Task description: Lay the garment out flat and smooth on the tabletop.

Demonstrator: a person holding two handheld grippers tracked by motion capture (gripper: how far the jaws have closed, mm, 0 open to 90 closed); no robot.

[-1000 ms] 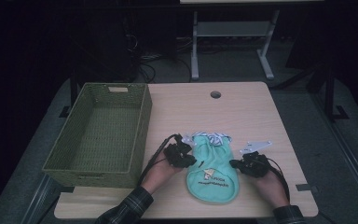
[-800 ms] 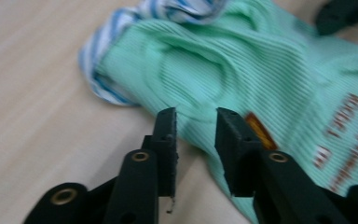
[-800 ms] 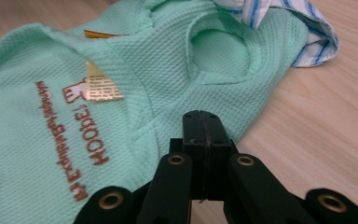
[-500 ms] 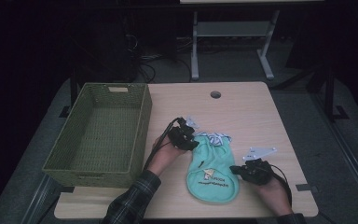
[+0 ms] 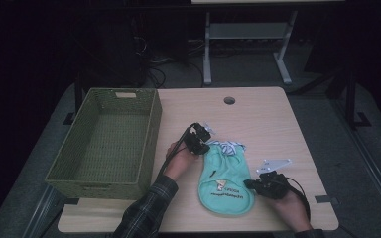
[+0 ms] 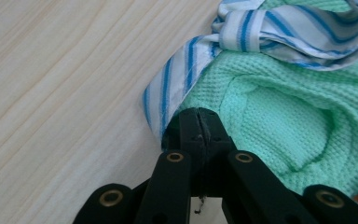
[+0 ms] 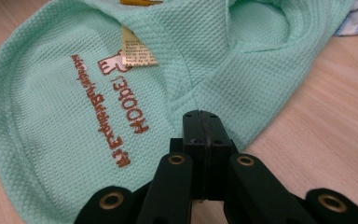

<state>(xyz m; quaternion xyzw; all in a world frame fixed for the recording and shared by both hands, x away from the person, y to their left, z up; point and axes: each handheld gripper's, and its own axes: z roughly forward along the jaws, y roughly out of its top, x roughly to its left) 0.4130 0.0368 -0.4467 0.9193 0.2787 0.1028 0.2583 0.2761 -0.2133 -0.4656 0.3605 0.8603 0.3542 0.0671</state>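
A mint green waffle-knit cloth (image 5: 225, 176) with brown lettering and a small label lies flat near the table's front edge. Blue-and-white striped trim (image 5: 228, 146) bunches at its far end. My left gripper (image 5: 204, 148) is shut on the far left corner of the cloth. In the left gripper view the jaws meet at the gripper (image 6: 198, 114), right where the striped trim (image 6: 177, 79) joins the green cloth (image 6: 284, 116). My right gripper (image 5: 249, 184) is shut on the near right edge, and its own view shows the gripper (image 7: 199, 116) pinching the cloth (image 7: 51, 116) beside the lettering.
An empty green woven basket (image 5: 151, 134) stands at the table's left. The wooden table (image 5: 263, 124) has a round cable hole (image 5: 229, 100) near its far edge. Beyond the table are a dark floor, cables and a white frame.
My left gripper has moved away from the person with the cloth's corner. The right gripper drew slightly nearer, so the cloth now lies stretched longer.
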